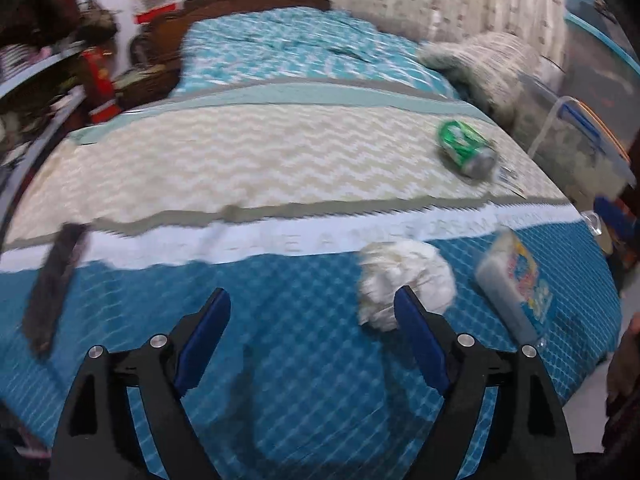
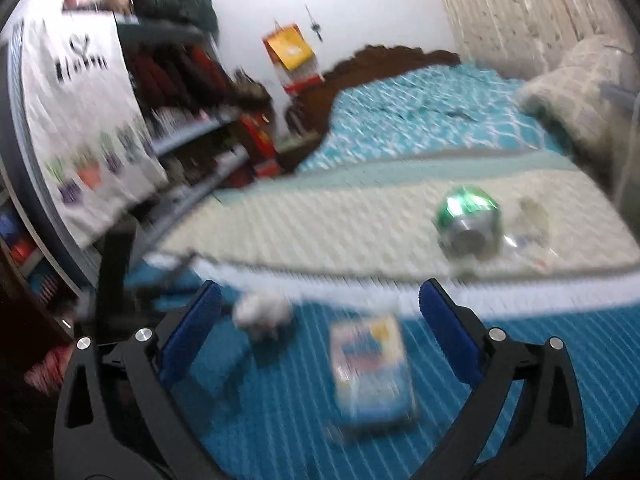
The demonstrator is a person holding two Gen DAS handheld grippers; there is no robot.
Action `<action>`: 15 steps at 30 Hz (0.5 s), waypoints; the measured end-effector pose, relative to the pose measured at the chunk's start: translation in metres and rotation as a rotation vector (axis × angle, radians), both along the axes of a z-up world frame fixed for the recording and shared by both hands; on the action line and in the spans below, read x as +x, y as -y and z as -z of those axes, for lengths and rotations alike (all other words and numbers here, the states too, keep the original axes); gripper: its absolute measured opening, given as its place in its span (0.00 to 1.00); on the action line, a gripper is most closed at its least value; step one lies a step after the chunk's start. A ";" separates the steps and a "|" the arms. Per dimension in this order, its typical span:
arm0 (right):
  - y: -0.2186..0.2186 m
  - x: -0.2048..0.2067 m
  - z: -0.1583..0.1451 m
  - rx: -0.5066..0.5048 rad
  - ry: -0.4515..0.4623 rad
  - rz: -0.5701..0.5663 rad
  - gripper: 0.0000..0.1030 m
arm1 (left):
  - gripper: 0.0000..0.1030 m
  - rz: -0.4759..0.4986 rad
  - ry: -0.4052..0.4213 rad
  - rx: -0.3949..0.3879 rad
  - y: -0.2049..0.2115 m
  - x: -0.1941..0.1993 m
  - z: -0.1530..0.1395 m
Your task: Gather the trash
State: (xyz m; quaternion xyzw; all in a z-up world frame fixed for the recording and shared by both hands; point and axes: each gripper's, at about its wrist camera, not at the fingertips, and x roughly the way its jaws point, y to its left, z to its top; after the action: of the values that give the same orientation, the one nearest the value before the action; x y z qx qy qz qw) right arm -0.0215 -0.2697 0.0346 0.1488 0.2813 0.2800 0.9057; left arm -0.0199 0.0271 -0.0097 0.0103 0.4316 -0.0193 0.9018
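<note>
Trash lies on a bed with a teal and cream cover (image 1: 248, 160). A crumpled white paper wad (image 1: 404, 280) sits just beyond the right fingertip of my left gripper (image 1: 312, 300), which is open with nothing between its pads. A green drink can (image 1: 466, 148) lies on its side on the cream band. A flat blue and white packet (image 1: 520, 284) rests near the bed's right edge. In the right wrist view the packet (image 2: 370, 372) lies below and between the fingers of my open right gripper (image 2: 320, 296), with the paper wad (image 2: 262, 312) to its left and the can (image 2: 468, 218) beyond.
A dark flat strip (image 1: 52, 280) lies on the bed at the left. Cluttered shelves (image 2: 188, 120) stand along the bed's left side. A clear plastic bin (image 1: 580, 140) and a folded blanket (image 1: 480, 64) sit at the right. Clear wrapper scraps (image 2: 528, 236) lie beside the can.
</note>
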 end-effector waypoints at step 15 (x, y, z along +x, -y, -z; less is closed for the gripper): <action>-0.074 0.049 0.009 0.134 -0.168 -0.129 0.97 | 0.92 -0.332 0.021 -0.016 -0.036 -0.103 -0.012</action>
State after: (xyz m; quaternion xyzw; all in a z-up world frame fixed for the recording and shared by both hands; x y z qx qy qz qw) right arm 0.0271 -0.1953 0.0258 0.2134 0.3456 0.3422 0.8473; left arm -0.1227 0.0633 0.0019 -0.0683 0.4177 0.1267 0.8971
